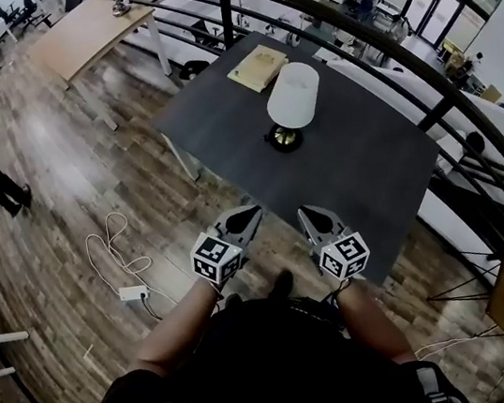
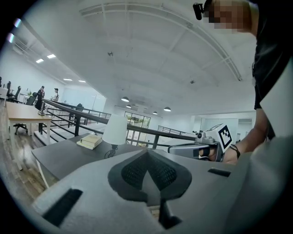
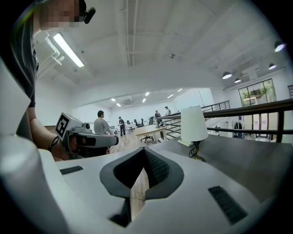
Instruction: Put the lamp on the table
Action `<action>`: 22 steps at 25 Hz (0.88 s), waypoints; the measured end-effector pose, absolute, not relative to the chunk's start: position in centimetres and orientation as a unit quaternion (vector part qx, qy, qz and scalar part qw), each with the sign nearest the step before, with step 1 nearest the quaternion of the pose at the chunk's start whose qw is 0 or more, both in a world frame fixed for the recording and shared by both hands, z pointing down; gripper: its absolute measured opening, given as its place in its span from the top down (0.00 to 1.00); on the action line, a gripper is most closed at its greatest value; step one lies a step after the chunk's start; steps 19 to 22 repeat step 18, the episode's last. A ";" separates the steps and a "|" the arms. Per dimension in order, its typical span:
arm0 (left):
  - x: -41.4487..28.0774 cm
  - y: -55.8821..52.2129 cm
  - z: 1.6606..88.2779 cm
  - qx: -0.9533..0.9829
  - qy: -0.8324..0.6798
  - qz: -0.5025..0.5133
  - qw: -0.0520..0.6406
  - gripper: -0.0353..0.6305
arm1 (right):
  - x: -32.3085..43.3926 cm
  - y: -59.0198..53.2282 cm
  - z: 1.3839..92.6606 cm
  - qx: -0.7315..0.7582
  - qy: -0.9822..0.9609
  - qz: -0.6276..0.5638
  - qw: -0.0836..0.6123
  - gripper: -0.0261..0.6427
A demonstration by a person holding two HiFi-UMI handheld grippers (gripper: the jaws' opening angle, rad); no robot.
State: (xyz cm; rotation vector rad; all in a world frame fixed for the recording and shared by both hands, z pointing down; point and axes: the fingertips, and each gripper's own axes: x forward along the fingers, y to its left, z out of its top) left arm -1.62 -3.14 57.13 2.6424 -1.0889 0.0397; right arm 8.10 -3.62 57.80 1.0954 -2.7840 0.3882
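At the far left of the head view, a thin white cable (image 1: 108, 252) loops over the wooden floor, and its ends are hard to trace. The person's own body cuts off the near edge of the dark tabletop (image 1: 361, 169). On it, the lamp (image 1: 293, 96) shows mostly its white shade from above. The stem is hidden under the shade and only part of the round dark base (image 1: 285, 139) peeks out. A dark tangle by the base in the right gripper view is probably its cord (image 3: 196, 151), though it is too small to be sure. The shade overlaps a corner of the pale book (image 1: 254, 65) behind it, so I cannot tell whether the two touch.

The lamp stands upright with its base flat on the tabletop and its shade on top, so its long axis is vertical.

The left claw (image 2: 147, 153) is pressed together with nothing between its pads. It hovers near the tabletop's near edge, and the lamp is well apart from it, ahead and a little left of where it points. The right claw (image 3: 144, 155) is likewise pressed together and empty, just beside the left one. The lamp is well ahead of it and off to the right of its line. To the right, a dark railing (image 1: 464, 105) curves past the tabletop's far side.
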 end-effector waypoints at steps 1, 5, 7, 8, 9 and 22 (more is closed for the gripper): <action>-2.5 -2.8 56.8 0.916 -0.376 0.013 0.140 0.93 | 7.2 -3.2 57.6 0.363 -0.921 0.127 0.062 0.94; -5.7 -0.5 55.3 0.920 -0.368 0.007 0.137 0.93 | 3.8 -1.2 56.7 0.371 -0.919 0.121 0.056 0.94; -6.9 0.6 55.0 0.923 -0.362 0.006 0.129 0.93 | 2.3 0.1 56.4 0.375 -0.918 0.116 0.054 0.94; -7.5 1.2 54.9 0.924 -0.360 0.006 0.127 0.93 | 1.7 0.7 56.3 0.378 -0.917 0.114 0.053 0.94; -8.0 1.8 54.9 0.925 -0.358 0.005 0.127 0.93 | 1.1 1.4 56.2 0.381 -0.917 0.111 0.052 0.94; -9.9 6.3 54.8 0.938 -0.327 0.005 0.117 0.93 | 0.0 5.9 55.3 0.419 -0.901 0.099 0.046 0.94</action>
